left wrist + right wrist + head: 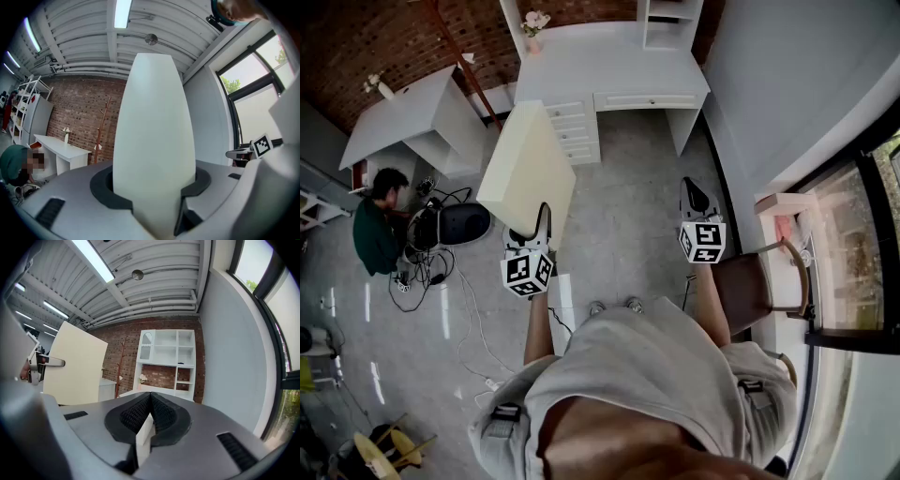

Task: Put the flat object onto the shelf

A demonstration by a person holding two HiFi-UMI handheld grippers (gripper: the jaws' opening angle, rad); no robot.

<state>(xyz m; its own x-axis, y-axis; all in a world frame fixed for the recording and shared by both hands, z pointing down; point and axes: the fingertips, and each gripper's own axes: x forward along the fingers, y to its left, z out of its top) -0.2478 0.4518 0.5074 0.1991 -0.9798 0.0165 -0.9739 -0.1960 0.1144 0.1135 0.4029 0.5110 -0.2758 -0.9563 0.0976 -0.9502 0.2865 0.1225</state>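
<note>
The flat object is a large cream board (525, 164), held upright and tilted in front of me. My left gripper (530, 230) is shut on its lower edge. In the left gripper view the board (154, 140) rises edge-on between the two dark pads (108, 194) and fills the middle. My right gripper (694, 199) hangs to the right of the board, apart from it, with its jaws shut and nothing held. In the right gripper view the board (77, 364) shows at the left. The white shelf unit (166, 355) stands ahead on a white desk (600, 66).
A second white desk (403, 117) stands at the left. A person in green (375, 234) crouches by cables (441, 272) on the floor. A wooden chair (764, 286) and a window (853, 244) are at my right. A vase of flowers (534, 28) sits on the desk.
</note>
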